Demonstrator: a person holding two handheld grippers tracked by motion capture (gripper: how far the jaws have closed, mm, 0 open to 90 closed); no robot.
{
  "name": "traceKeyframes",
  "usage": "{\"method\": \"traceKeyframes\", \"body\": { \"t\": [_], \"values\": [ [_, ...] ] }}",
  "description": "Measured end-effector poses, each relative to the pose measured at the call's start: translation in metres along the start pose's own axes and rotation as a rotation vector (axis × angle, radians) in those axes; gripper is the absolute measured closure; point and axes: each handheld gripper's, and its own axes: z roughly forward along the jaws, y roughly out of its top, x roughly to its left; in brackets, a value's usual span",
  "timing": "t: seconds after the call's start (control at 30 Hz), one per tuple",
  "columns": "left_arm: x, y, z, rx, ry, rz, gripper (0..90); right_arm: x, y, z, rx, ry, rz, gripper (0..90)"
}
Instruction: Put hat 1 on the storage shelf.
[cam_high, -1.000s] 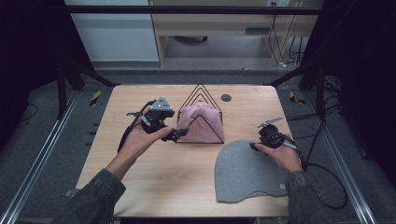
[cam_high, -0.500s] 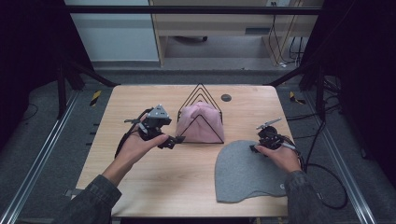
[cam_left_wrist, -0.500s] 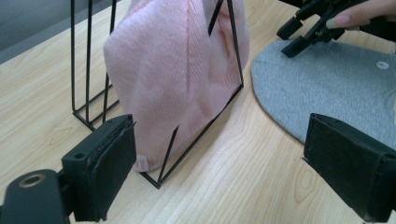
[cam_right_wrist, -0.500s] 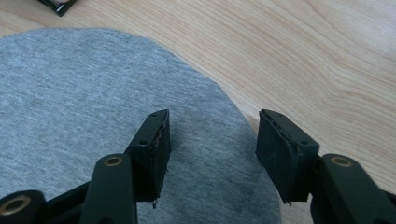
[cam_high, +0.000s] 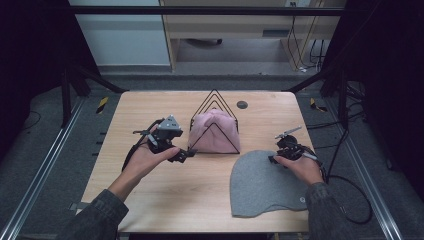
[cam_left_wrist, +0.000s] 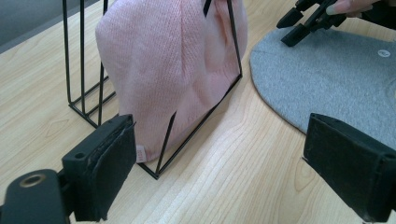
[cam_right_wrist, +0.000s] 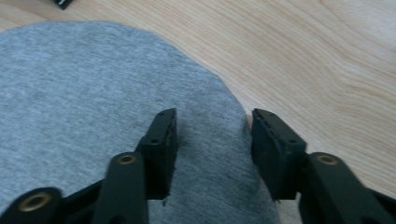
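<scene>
Between the closing right gripper (cam_right_wrist: 212, 154) jaws lies the grey beanie (cam_right_wrist: 84, 102) edge

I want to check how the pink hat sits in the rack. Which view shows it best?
The left gripper view: the pink hat stands close up between the wire rack bars. The high view shows it small.

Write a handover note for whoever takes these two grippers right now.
Left gripper: open, empty, just left of the wire rack, which already holds the pink beanie.
Right gripper: open, jaws have just been closing over the upper right edge of the grey beanie; fabric lies between the pads but is not yet pinched.
Grey beanie lies flat on the table, right of the rack.
Done: pink beanie racked.
Left, probably: grip the grey beanie, lift it and put it in the rack.
</scene>
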Motion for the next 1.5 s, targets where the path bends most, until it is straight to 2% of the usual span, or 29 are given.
{"method": "traceKeyframes", "body": {
  "t": [0.33,0.4,0.57,0.7,0.83,1.0,1.1,1.3,1.5],
  "values": [
    [-0.001,-0.008,0.001,0.029,-0.014,0.005,10.4,0.005,0.001,-0.002,0.008,0.046,-0.04,80.5],
    [-0.001,-0.01,0.001,0.033,-0.015,0.006,10.4,0.008,0.001,-0.003,0.008,0.057,-0.05,82.6],
    [-0.001,-0.013,-0.001,0.061,-0.029,0.012,10.5,0.016,0.004,-0.012,-0.017,0.076,-0.07,83.7],
    [-0.003,-0.017,-0.003,0.09,-0.044,0.029,10.4,0.025,0.007,-0.025,-0.063,0.08,-0.111,83.8],
    [-0.004,-0.022,-0.004,0.103,-0.052,0.039,10.3,0.039,0.01,-0.042,-0.129,0.101,-0.152,83.9],
    [-0.007,-0.027,-0.006,0.133,-0.074,0.053,10.0,0.059,0.016,-0.064,-0.177,0.112,-0.227,84.0],
    [-0.009,-0.03,-0.008,0.138,-0.083,0.06,10.0,0.069,0.02,-0.076,-0.213,0.122,-0.251,84.0],
    [-0.011,-0.035,-0.006,0.164,-0.086,0.053,7.5,0.089,0.027,-0.093,-0.249,0.131,-0.313,84.0],
    [-0.014,-0.039,-0.006,0.166,-0.098,0.056,7.4,0.108,0.037,-0.108,-0.293,0.153,-0.365,84.1]
  ]
}}
